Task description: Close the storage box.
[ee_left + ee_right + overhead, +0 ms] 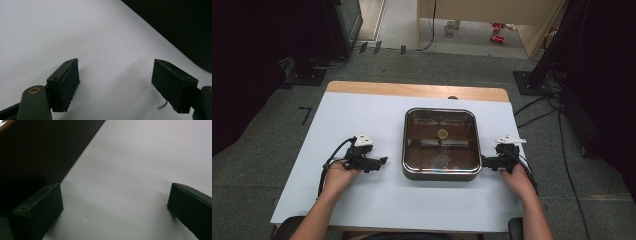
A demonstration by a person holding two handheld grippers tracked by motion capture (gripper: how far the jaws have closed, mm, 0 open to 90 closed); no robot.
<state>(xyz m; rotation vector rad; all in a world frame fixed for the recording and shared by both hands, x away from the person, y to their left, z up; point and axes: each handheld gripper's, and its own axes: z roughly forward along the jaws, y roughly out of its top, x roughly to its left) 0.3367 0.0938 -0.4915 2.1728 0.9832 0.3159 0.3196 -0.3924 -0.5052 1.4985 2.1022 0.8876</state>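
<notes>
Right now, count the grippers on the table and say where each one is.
2. The left gripper lies on the white sheet left of the square pan, apart from it. The right gripper is at the pan's right edge.

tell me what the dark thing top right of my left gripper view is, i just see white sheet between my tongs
observer: A square pan with a glass lid, mid-table. Your left tongs point at its left side, apart from it.
operator: where are the right tongs
observer: The right tongs sit close by the pan's right side; whether they touch it I cannot tell.
operator: open or shut
observer: Open in the right gripper view, with bare white sheet between the jaws.
</notes>
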